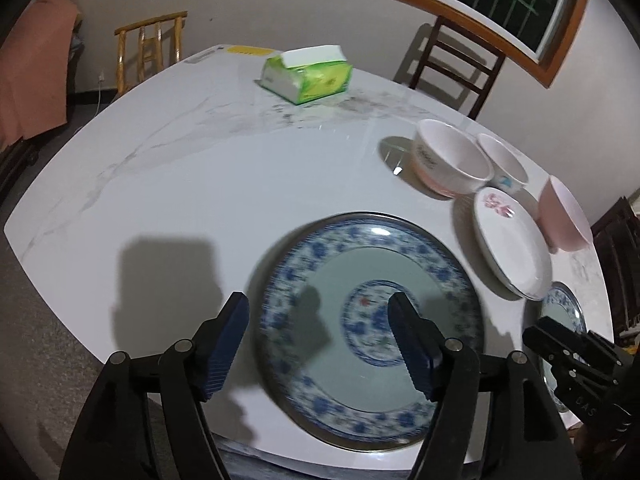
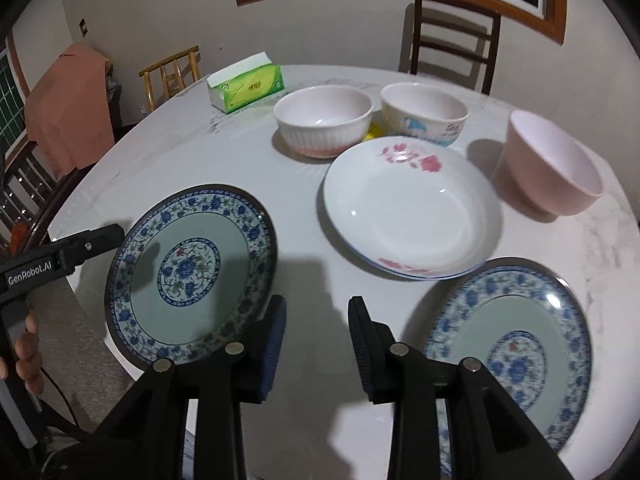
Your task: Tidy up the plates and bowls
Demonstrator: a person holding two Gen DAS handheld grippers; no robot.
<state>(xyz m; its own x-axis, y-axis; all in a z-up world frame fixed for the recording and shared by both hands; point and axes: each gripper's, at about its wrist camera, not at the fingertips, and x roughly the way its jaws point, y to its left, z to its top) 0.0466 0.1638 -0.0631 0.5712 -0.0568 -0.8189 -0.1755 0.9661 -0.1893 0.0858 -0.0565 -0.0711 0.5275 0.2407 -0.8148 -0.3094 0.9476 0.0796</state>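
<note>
Left gripper [image 1: 318, 344] angled down, jaws wide apart w/ nothing between the pads; right gripper [image 2: 316, 344] angled down too, jaws partly apart & empty; bare hand [image 2: 24, 354] grips left handle.

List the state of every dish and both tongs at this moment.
Left tongs: open, empty.
Right tongs: open, empty.
Left blue plate: flat, unstacked.
Right blue plate: flat, unstacked.
Floral plate: upright, empty.
Ribbed bowl, dolphin bowl, pink bowl: upright, empty.
</note>
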